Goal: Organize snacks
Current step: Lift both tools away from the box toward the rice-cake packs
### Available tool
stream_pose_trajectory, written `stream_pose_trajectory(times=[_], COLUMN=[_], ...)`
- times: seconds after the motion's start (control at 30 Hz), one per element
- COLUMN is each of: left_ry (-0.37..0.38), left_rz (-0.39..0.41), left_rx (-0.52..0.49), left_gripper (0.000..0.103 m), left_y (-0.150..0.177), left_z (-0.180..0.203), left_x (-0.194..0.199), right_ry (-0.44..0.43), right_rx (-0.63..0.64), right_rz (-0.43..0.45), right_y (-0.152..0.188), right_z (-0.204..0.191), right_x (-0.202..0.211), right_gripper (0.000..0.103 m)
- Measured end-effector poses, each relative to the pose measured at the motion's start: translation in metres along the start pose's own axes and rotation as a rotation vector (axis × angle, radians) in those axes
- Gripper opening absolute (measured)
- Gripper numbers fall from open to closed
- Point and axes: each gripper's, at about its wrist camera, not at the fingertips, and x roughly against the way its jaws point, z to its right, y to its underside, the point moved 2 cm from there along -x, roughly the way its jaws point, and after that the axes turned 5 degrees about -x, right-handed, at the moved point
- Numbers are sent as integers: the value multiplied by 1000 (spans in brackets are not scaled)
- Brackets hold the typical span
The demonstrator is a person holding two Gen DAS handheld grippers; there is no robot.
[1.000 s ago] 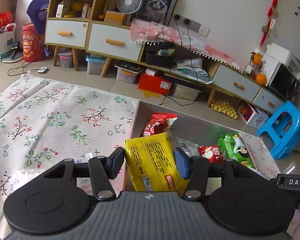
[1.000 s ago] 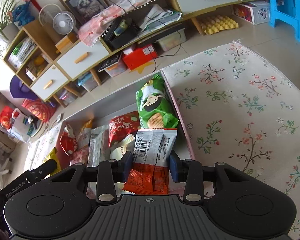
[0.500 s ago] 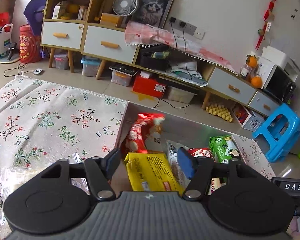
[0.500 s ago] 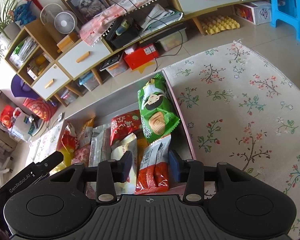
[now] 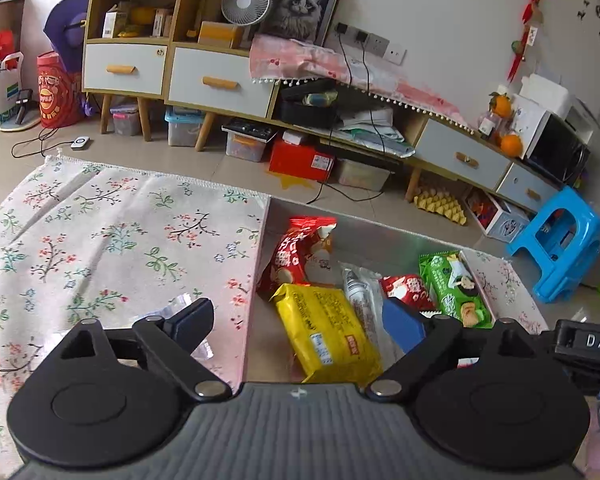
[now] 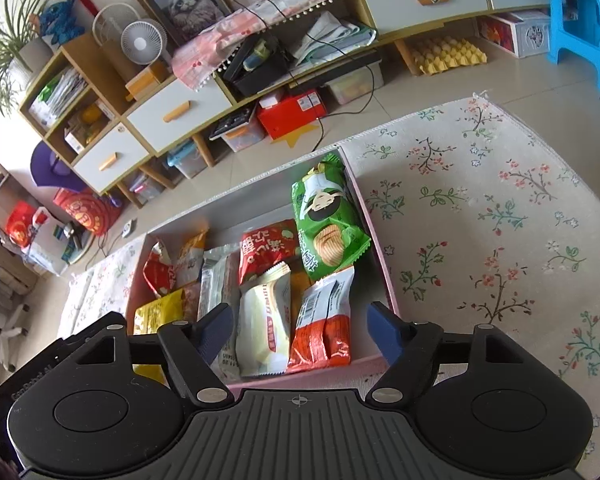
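Yellow pack [image 5: 327, 332], orange pack [image 6: 325, 326] released into box [image 6: 384, 264]; two grippers empty.

Black tongs [image 5: 298, 322], blue pads [image 6: 384, 330], silver screws

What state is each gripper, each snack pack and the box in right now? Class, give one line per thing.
left gripper: open, holding nothing.
right gripper: open, holding nothing.
yellow pack: released, lying in the box.
orange-and-white pack: released, lying in the box.
green chips bag: lying against the box's right wall.
cream pack: lying flat, sealed.
pink box: open-topped, holding snacks.
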Motion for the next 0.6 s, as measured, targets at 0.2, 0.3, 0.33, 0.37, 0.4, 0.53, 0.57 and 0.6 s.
stream_pose_trajectory(times=[0.2,0.3,0.33,0.37,0.4,0.53,0.57,0.6], left_ry=[0,-15,-23,-31,-41,-84,-92,-100], left_rz=[-10,-14,-19,-24,-29,-48,-53,-59], left_rx=[-56,-79,-89,-101,-115,-164,-175,-182], left_gripper=[103,102,103,103,103,103,103,103], left_y=[1,4,5,7,8,16,18,20], left_z=[-10,-21,-24,-28,-32,-50,-55,-60], left_x=[17,26,29,31,33,41,43,44], right_ry=[5,4,3,3,4,6,7,7], right_rx=[27,44,53,62,72,107,115,127], right_rz=[-5,-18,-21,-26,-31,-52,-57,-62], right_y=[7,13,15,18,20,31,34,37], right_z=[-10,-17,-21,-24,-27,-38,-41,-43], right_x=[10,15,16,17,18,22,22,23], right_gripper=[85,85,85,85,86,86,86,86])
